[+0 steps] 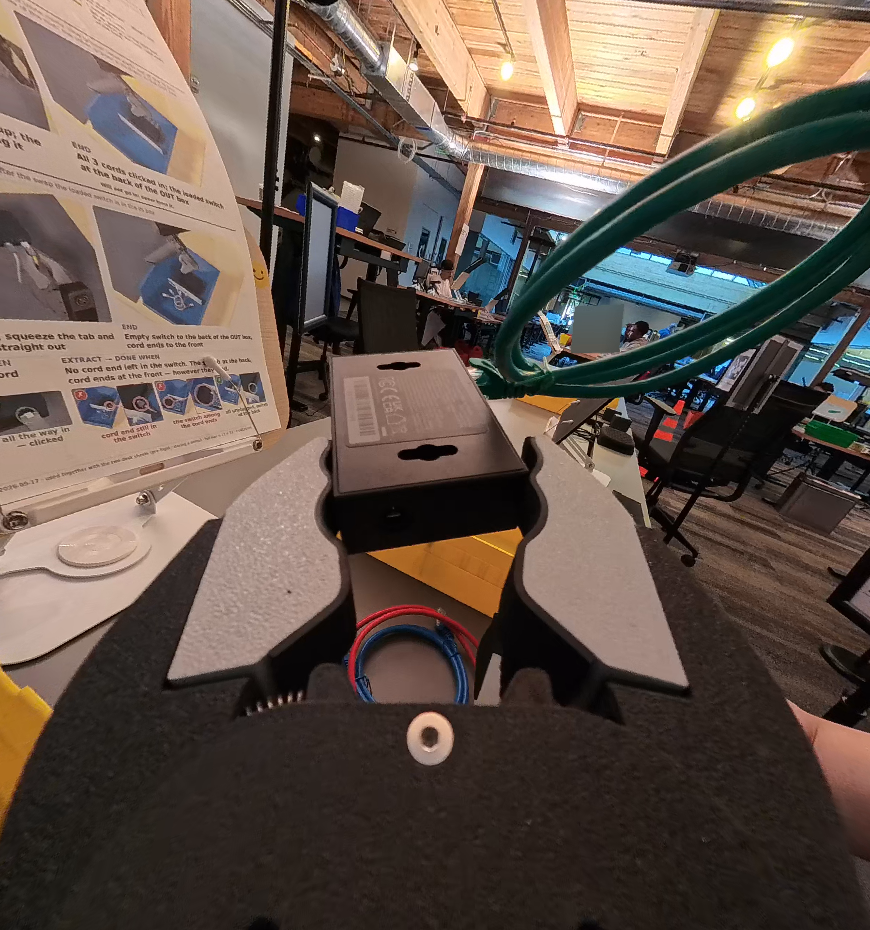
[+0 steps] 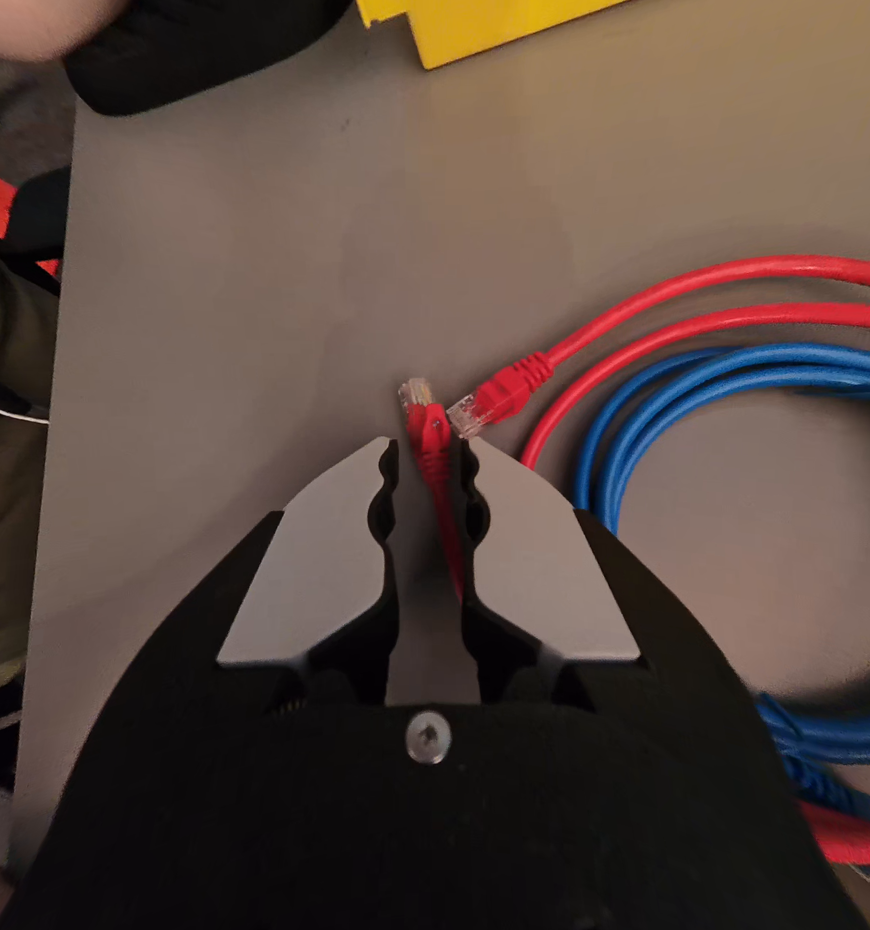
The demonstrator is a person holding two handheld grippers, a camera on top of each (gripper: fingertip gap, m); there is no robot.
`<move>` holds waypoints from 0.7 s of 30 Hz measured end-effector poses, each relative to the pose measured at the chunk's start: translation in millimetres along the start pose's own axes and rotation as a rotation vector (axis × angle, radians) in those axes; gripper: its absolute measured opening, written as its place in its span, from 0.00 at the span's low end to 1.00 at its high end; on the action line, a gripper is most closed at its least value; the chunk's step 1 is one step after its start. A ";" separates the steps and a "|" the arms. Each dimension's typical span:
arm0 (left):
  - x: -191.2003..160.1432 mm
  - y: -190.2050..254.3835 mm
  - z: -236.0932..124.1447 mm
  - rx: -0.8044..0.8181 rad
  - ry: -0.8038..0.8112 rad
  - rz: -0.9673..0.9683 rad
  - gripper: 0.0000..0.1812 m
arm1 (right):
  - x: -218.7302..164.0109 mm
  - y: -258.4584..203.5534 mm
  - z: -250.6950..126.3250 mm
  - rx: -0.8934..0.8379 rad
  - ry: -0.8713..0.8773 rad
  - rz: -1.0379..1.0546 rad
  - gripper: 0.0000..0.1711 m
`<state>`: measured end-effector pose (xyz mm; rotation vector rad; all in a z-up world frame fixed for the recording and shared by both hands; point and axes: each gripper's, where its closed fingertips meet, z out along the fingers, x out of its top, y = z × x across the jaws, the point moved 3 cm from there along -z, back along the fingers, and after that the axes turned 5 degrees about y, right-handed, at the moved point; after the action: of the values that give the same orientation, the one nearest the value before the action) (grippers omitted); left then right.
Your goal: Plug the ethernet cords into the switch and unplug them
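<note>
One red plug between the half-open right claw tips (ungripped).

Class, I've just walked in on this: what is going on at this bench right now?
A person is working two hand-held claws. The left claw is shut on a black switch, held up off the grey table with its underside showing; a coiled green cord hangs off its far end. The right claw points down at the table with one plug of the red cord between its fingers, which have a gap and are not clamped. A coiled blue cord lies beside it.
</note>
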<state>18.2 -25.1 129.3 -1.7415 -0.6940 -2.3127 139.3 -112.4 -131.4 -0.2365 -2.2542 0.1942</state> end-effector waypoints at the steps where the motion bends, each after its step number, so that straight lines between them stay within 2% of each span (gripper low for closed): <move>1: -0.1 0.4 0.2 -0.001 -0.001 0.001 0.38 | 0.7 0.5 -0.1 0.005 0.011 0.011 0.14; 8: -1.8 1.7 1.7 -0.001 -0.007 0.009 0.39 | 1.8 4.4 -1.1 -0.003 0.030 0.057 0.12; 21: -6.4 4.5 5.3 -0.006 -0.020 0.020 0.38 | -0.5 2.5 2.0 -0.055 0.004 -0.043 0.09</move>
<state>26.5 -27.6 125.6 -1.7689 -0.6711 -2.2896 138.3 -110.2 -133.6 -0.2167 -2.2606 0.1090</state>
